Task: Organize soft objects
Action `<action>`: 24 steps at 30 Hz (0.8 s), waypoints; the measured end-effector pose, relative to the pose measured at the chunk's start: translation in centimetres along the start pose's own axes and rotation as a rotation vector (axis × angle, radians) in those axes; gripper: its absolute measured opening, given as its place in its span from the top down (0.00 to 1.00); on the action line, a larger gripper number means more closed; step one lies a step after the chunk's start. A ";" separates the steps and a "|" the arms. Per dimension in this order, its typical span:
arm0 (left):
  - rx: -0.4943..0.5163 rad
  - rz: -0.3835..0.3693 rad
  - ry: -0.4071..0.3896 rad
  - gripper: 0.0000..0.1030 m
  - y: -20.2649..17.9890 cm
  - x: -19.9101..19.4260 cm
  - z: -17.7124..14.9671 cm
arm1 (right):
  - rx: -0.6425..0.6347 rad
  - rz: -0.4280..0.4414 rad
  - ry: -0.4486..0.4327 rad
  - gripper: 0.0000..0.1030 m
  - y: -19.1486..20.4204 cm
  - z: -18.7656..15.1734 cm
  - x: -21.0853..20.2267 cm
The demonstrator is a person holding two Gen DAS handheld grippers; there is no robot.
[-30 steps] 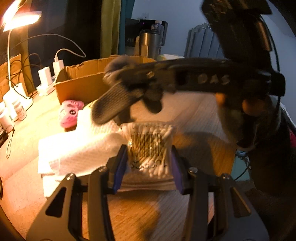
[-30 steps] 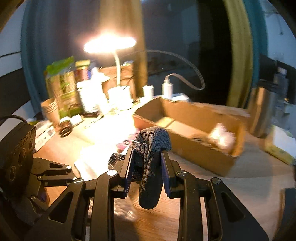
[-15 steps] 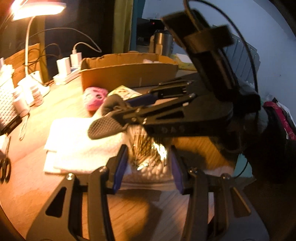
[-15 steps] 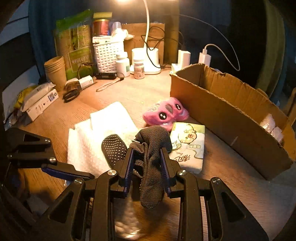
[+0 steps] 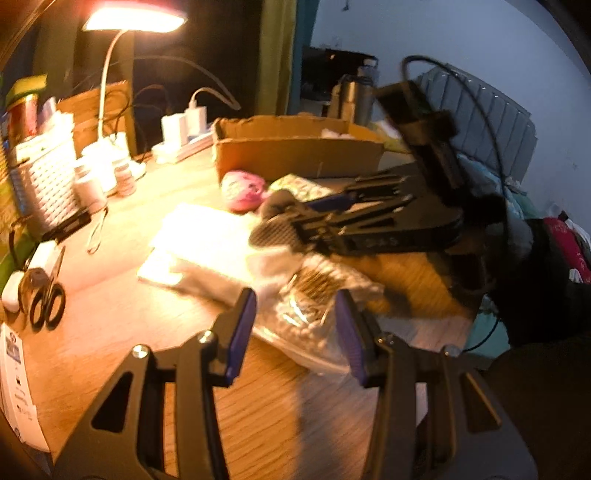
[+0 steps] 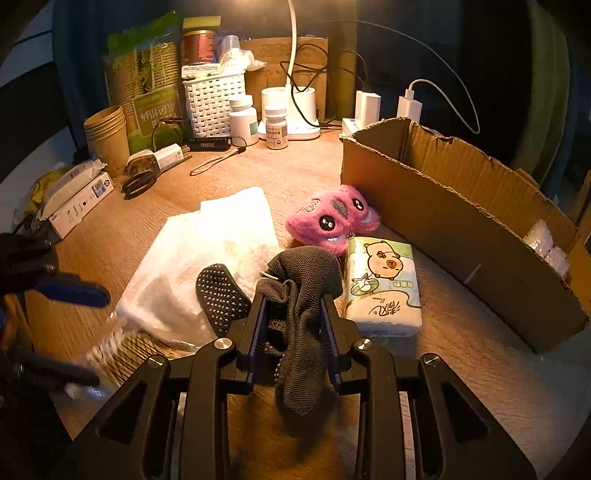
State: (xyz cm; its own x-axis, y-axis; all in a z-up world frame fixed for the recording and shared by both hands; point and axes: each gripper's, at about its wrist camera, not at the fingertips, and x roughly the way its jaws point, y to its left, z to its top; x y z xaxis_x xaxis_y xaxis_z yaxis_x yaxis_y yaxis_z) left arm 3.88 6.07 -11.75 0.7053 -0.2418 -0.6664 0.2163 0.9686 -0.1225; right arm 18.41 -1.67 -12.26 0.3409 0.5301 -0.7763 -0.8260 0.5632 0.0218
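Sock clenched in right tongs, hanging limp between the pads, with the dotted sole end resting on the towel. Beside it, left tongs grasping the swab bag at the near edge of the towel, as far as can be judged through the blur.

Probably at the carrying step: two things picked up, not yet put away. Next move, most likely: lifting the sock high enough to clear the near wall of the box, then opening the pads only once above the inside. Some care needed with the loose end, easy to catch on the torn cardboard rim. Same path for the bag, though hard to say if it belongs with the soft things.

Further on, just past the sock, tissue pack and pink plush, touching each other, close to the box wall, not yet sorted. Inside the box, at one end, something white and wrapped.

Wooden table, warm under the lamp. At the back: scissors, cups, bottles, white basket, chargers with cables. Dark room behind.
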 end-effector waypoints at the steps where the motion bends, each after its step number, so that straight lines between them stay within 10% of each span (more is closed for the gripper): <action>1: -0.003 -0.005 0.004 0.56 0.0 0.0 -0.1 | -0.001 -0.003 0.000 0.71 0.0 0.0 0.0; 5: 0.011 -0.052 0.045 0.53 -0.7 0.8 -0.1 | 0.006 -0.010 -0.004 0.71 0.0 -0.1 -0.2; 9: -0.024 -0.024 0.064 0.23 -1.1 1.7 -0.5 | 0.018 -0.018 -0.004 0.71 -0.3 -0.3 -0.4; 24: -0.116 0.033 0.141 0.12 -2.3 5.6 1.1 | 0.054 -0.013 -0.022 0.71 -0.3 -1.2 -1.5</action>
State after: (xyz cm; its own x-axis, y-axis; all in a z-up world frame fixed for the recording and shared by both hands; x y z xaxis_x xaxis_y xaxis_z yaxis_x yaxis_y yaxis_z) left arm 8.10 2.45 -14.36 0.6073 -0.2069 -0.7670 0.1097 0.9781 -0.1770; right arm 17.58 -3.37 -11.80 0.3616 0.5363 -0.7626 -0.7965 0.6028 0.0462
